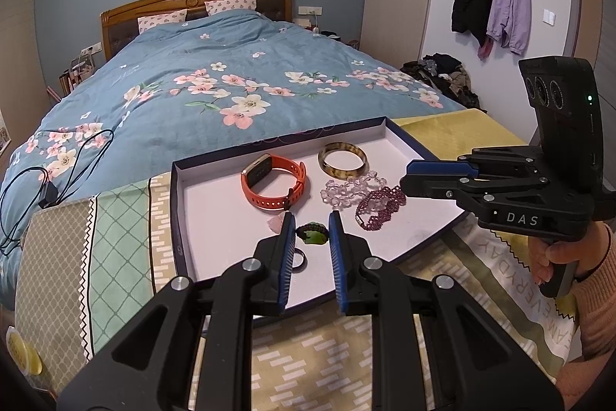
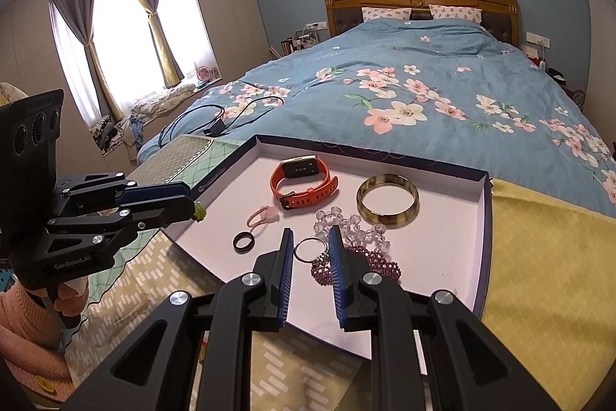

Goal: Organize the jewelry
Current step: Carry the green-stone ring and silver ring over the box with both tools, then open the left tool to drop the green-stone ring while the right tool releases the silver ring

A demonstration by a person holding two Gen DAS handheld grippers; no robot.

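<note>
The left tongs [image 1: 312, 232] pinch a green pendant [image 1: 312, 237], the right tongs [image 2: 310, 251] a silver ring [image 2: 308, 249], both over the tray [image 2: 454, 249]; either small piece could slip and drop among the bracelets.

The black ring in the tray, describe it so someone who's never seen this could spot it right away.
At the foot of the bed, find the shallow white-lined tray. Look toward its left near corner, just below the pink hair tie. The black ring is a small, plain, dark band, unlike the silver ring with a stone.
</note>
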